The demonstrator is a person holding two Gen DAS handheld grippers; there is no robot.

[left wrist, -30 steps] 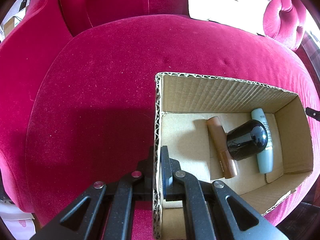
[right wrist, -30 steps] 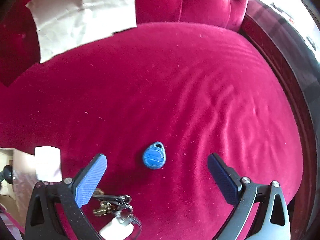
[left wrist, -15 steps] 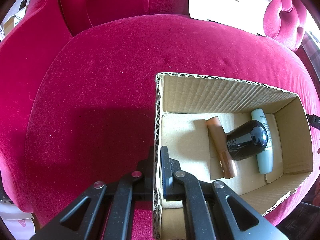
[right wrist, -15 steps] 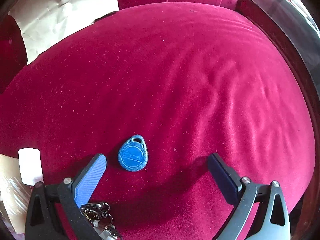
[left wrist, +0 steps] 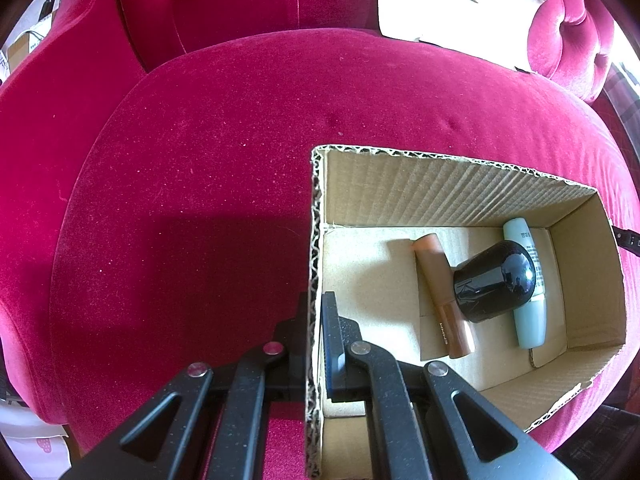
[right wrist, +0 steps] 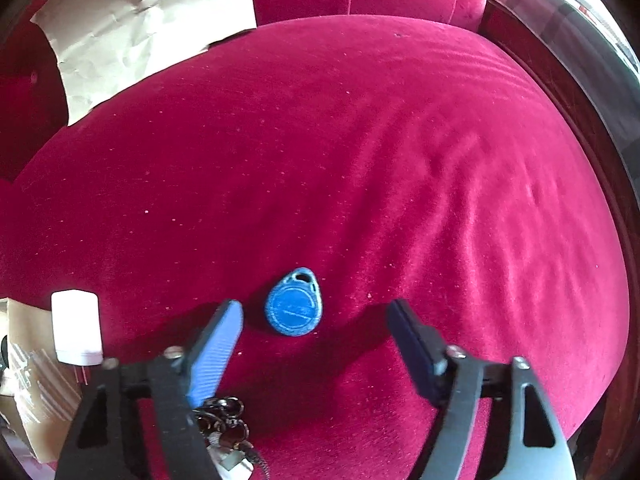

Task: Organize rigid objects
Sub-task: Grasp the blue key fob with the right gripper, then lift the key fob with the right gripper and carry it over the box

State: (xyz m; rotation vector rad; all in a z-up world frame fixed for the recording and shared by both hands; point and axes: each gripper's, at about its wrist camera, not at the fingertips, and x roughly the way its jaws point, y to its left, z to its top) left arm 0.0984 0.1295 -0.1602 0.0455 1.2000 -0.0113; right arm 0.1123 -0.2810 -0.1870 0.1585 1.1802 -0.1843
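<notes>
My left gripper [left wrist: 316, 300] is shut on the left wall of an open cardboard box [left wrist: 314, 220] that sits on a red velvet sofa seat [left wrist: 200, 160]. Inside the box lie a brown tube [left wrist: 440, 296], a black rounded cap-like object [left wrist: 494, 280] and a pale green tube [left wrist: 528, 304]. In the right wrist view a blue teardrop key fob [right wrist: 294, 304] lies on the velvet. My right gripper [right wrist: 314, 316] is open, with its fingertips on either side of the fob, close to the cushion.
A bunch of keys [right wrist: 224, 428] lies under the right gripper's left finger. A small white block [right wrist: 76, 328] sits at the left by cardboard. Torn paper [right wrist: 132, 28] rests against the sofa back [left wrist: 240, 0]. The dark wooden sofa frame [right wrist: 568, 80] curves along the right.
My right gripper has come down over the blue fob and its fingers have narrowed around it. The left gripper and the box have not moved.
</notes>
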